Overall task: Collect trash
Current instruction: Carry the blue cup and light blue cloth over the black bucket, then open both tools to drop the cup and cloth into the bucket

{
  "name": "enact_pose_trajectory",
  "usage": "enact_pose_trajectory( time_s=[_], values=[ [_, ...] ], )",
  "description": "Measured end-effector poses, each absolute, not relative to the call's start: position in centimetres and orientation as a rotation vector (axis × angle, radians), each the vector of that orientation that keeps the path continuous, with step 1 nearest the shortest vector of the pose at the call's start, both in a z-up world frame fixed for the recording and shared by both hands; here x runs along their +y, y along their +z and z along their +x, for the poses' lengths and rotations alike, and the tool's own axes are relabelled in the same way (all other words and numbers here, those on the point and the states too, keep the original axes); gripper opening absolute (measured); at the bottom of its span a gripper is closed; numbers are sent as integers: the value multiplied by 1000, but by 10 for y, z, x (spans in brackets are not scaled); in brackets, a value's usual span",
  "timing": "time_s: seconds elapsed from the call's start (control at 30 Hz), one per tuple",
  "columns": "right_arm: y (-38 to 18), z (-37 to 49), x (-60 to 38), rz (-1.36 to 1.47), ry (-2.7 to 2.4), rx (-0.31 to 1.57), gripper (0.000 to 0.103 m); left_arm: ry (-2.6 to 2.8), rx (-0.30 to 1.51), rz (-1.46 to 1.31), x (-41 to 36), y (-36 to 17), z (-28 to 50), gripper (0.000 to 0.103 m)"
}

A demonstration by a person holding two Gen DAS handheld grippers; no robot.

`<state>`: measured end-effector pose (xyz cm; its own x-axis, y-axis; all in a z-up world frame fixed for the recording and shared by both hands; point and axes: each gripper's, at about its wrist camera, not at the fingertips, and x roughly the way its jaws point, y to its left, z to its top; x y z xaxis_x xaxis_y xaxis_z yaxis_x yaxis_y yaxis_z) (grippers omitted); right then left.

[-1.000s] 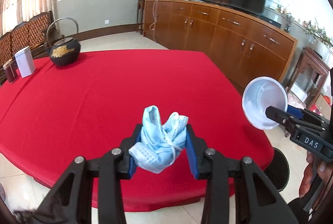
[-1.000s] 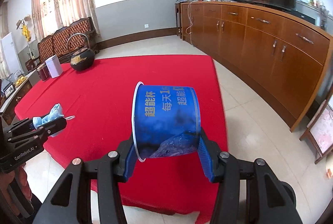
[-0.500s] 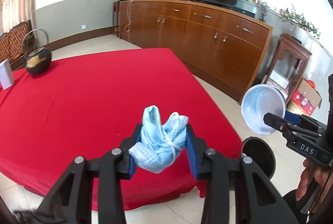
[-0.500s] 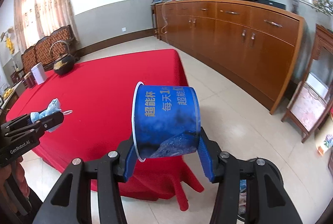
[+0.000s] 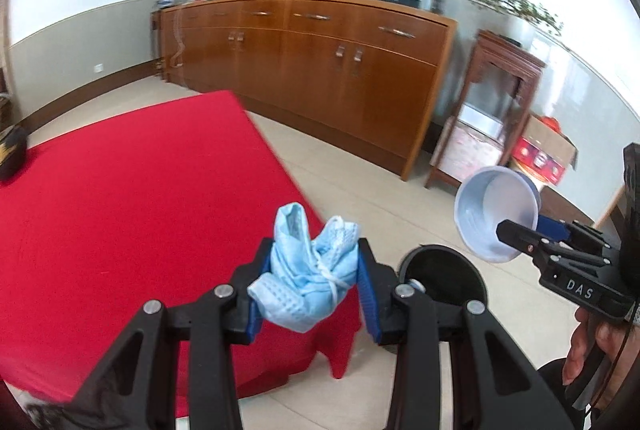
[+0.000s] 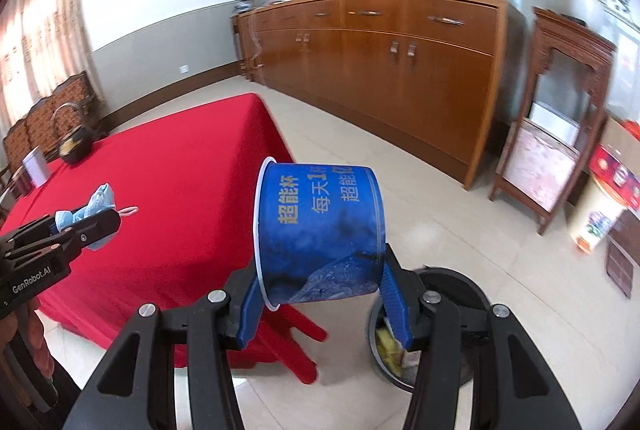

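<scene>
- Fingers of the left gripper [image 5: 312,282] pinch a crumpled blue face mask [image 5: 308,278], held over the near right corner of the red-clothed counter [image 5: 120,214].
- Fingers of the right gripper [image 6: 324,294] clamp a blue paper cup [image 6: 320,230] lying on its side, white rim to the left.
- Black trash bin [image 6: 472,334] stands on the floor just right of the counter, below the cup; yellow scraps show inside.
- Wooden sideboard [image 6: 380,66] lines the far wall.
</scene>
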<state>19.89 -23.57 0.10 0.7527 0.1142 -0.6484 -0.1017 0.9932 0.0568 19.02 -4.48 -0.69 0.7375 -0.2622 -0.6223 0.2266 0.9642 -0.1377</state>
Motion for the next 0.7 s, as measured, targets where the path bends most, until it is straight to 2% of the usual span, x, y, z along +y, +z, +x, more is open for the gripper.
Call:
enact_pose_trajectory(
  time_s=[0.37, 0.7],
  values=[
    [-18, 179, -327, 63, -27, 744, 54, -405, 725, -4, -114, -20, 194, 40],
    [-57, 180, -386, 66, -87, 825, 54, -524, 798, 57, -182, -56, 204, 40]
  ],
)
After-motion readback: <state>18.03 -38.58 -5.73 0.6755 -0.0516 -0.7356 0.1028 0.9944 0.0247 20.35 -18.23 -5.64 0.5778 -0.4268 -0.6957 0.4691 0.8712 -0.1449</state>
